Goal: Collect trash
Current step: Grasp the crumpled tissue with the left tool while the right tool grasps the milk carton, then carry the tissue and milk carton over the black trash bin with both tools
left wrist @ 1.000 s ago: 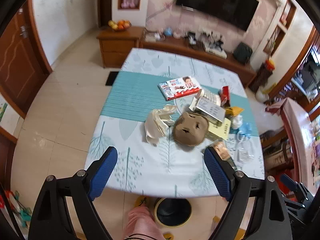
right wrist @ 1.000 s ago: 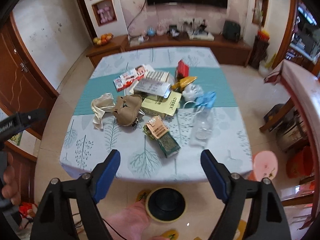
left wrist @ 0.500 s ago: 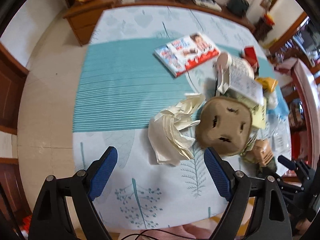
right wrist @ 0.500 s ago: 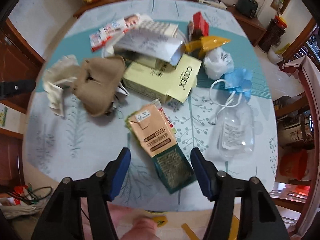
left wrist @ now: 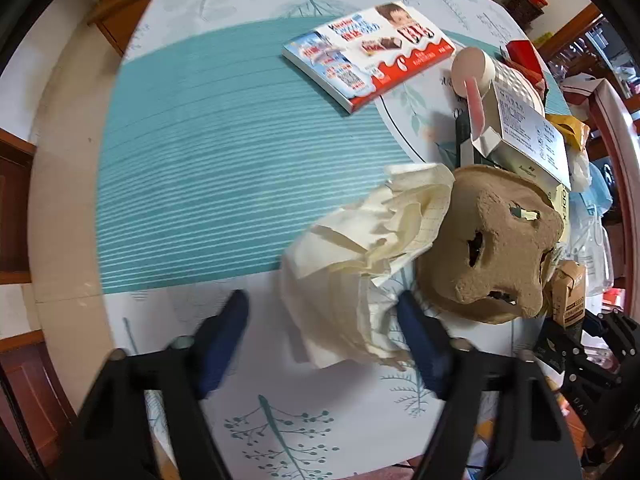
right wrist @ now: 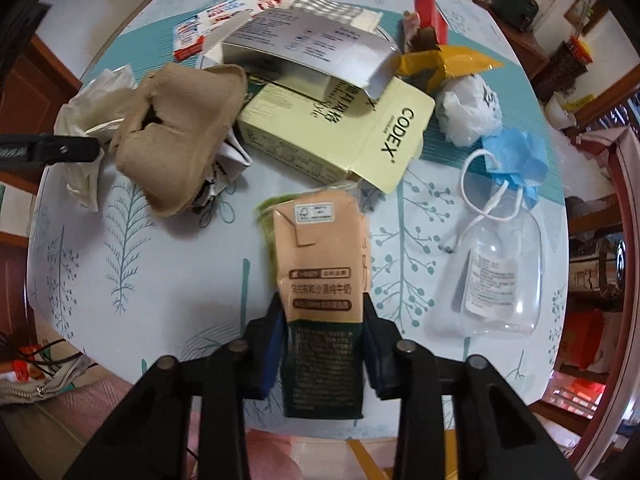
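**Operator:** Cardboard, tan over dark green: the milk carton (right wrist: 320, 300) sits squarely between my right gripper (right wrist: 323, 322) fingers, its lower dark half in the gap and the tan top pointing away from me. Both pads look pressed against its sides, so I read that gripper as closed on the carton.

**Second:** How will it handle?

**Operator:** Light, I'd judge, and probably empty, so the walls will cave if I squeeze hard. Holding across the narrow sides near the base, where the folds stiffen it, seems best.

**Second:** And the left?

**Operator:** My left gripper (left wrist: 322, 320) stands wide apart, straddling the crumpled paper (left wrist: 356, 272). The paper lies between the fingers and runs ahead of them, the right finger close against its edge. It is soft and springy; I'd bite the thick bunched middle, not a loose flap.

**Second:** What's around it?

**Operator:** Just right of that paper, touching it, a brown pulp tray (left wrist: 496, 248). Ahead of the carton, a yellow box (right wrist: 340, 136) under a silver box (right wrist: 308, 52). Ahead and right, a clear bottle (right wrist: 500, 276) and a blue mask (right wrist: 516, 160), all on the table (left wrist: 240, 152).
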Demonstrator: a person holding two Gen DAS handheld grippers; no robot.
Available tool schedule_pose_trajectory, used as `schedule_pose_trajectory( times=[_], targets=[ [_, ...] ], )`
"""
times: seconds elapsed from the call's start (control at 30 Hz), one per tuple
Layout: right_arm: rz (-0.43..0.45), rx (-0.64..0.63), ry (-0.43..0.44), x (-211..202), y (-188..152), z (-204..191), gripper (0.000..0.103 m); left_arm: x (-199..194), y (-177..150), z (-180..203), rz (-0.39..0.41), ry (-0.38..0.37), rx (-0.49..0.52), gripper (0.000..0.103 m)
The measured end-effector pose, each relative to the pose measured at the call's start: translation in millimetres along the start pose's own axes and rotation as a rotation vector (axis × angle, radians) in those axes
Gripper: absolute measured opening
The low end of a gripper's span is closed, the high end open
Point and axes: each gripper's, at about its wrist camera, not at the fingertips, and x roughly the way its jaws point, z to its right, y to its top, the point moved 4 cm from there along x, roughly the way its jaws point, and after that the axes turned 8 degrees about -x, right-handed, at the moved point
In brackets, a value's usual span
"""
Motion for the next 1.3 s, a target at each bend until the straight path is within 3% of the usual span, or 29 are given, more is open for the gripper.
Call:
schedule_pose_trajectory(
  times=[0.1,0.2,0.3,0.5,0.77,1.03,1.3],
  targets=[
    [0.020,-0.001,0.010,-3,1,-5,0.034,7,3,1,-0.012,0.011,0.001,0.037],
    [0.042,0.002,0.020,-8,1,-7,0.034,7,5,0,0.010,0.014,0.011,0.024],
    [0.063,0.010,0.036,-17,-1,-10,0.034,5,5,-3,0.019,0.005,0.003,0.018],
    [0.123,0.060,0.084,-40,0,2,0.034,-18,-8,-11,0.065,0.004,-0.009,0.016],
    [0.235,0.115,0.120,-86,-13,17,0.034,-70,-36,3,0.159,-0.072,-0.010,0.016],
    [0.332,0.125,0.135,-120,-43,25,0.034,-117,-93,27,0.280,-0.144,-0.005,0.016],
    [0.423,0.128,0.164,-147,-110,32,0.034,-140,-180,81,0.368,-0.159,0.060,0.016]
  ],
)
